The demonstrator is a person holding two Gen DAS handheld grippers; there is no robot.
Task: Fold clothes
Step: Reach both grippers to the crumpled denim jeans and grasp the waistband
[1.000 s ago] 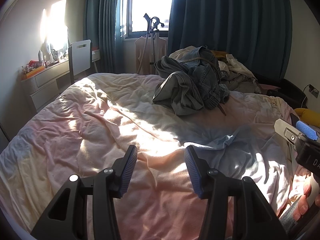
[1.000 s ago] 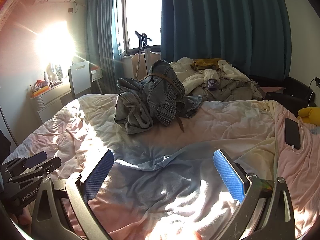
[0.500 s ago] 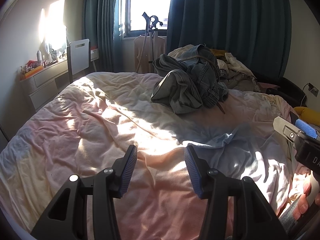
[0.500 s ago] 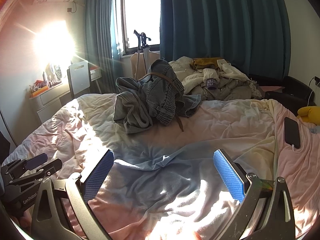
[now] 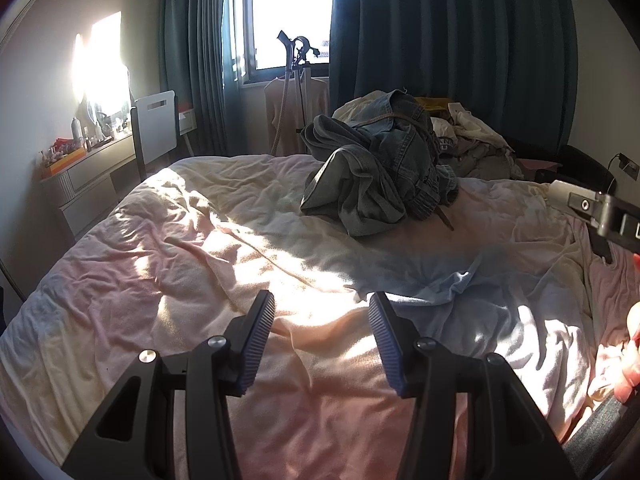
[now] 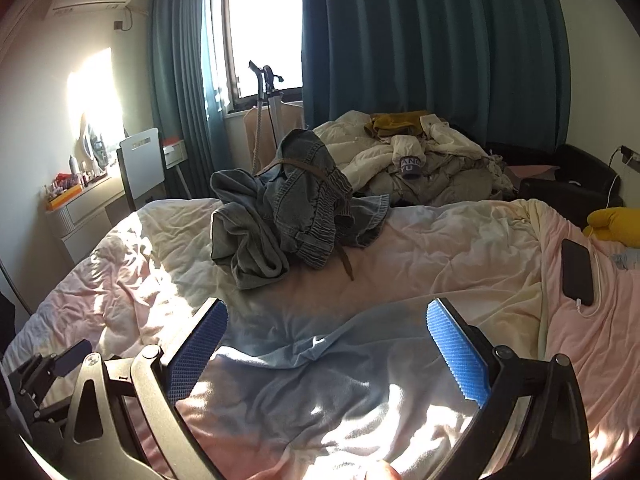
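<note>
A light blue garment lies flat and wrinkled on the pink bed cover, right below my right gripper, which is open and empty. That same garment shows just right of my left gripper, also open with nothing between its fingers. Farther back on the bed sits a crumpled heap of denim and grey clothes with a brown belt; in the right wrist view this heap is ahead and a little left. My left gripper's body shows at the lower left of the right wrist view.
A second pile of pale clothes lies behind the bed. A black phone on a cable rests on the cover at the right, near a yellow cushion. A white chair and cluttered desk stand left. A person's hand shows at right.
Both views have shifted slightly towards the denim heap, which now looks a little nearer. Both grippers stay open; no cloth has moved.
</note>
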